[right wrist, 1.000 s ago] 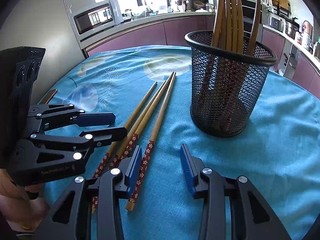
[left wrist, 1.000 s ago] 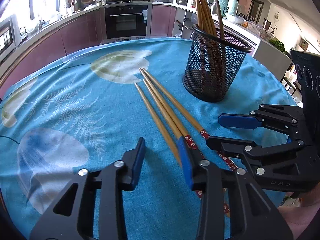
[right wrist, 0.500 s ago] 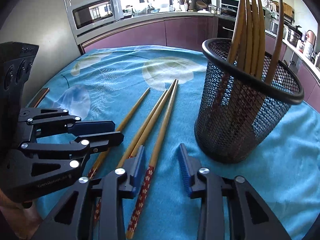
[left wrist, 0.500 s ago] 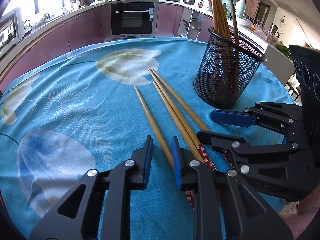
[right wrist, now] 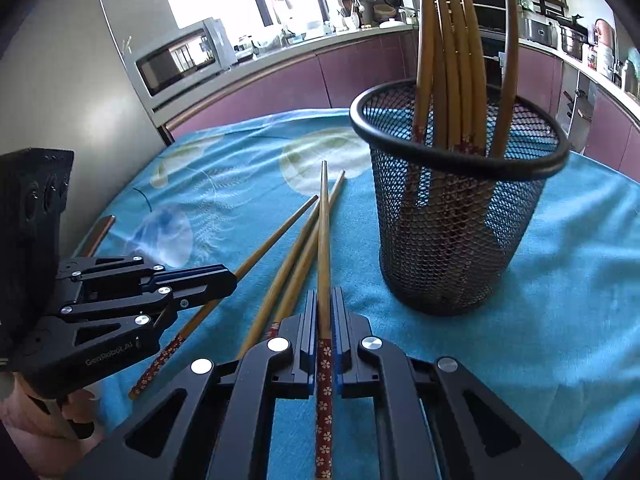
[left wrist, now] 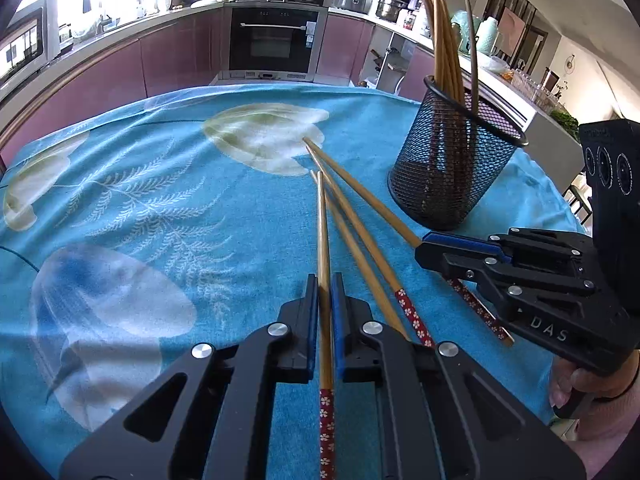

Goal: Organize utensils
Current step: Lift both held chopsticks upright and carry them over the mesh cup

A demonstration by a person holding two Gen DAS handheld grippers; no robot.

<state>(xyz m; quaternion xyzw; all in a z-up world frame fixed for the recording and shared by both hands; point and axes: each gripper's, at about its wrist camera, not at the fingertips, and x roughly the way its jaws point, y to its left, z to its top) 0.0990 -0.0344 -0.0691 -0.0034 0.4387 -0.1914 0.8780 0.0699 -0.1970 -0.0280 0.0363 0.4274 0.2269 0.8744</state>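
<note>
Wooden chopsticks with red flowered ends lie on a blue tablecloth. My left gripper [left wrist: 325, 280] is shut on one chopstick [left wrist: 322, 232], which points forward between its jaws. My right gripper [right wrist: 325, 300] is shut on another chopstick [right wrist: 323, 232], also pointing forward. Two more chopsticks [left wrist: 360, 236] lie loose between the grippers, also seen in the right wrist view [right wrist: 296, 256]. A black mesh holder [left wrist: 448, 160] stands at the right with several chopsticks upright in it; it is close ahead in the right wrist view [right wrist: 456, 216]. The right gripper shows in the left wrist view [left wrist: 424, 246], and the left gripper in the right wrist view [right wrist: 232, 280].
The round table [left wrist: 120, 184] carries a blue cloth with leaf prints. Kitchen counters, an oven [left wrist: 276, 40] and a microwave [right wrist: 180, 60] stand beyond the table's far edge. A dark flat object [right wrist: 100, 234] lies at the table's left edge.
Both grippers have closed, each onto one chopstick. The left one's chopstick has swung to point straight ahead. The right gripper has moved closer to the holder.
</note>
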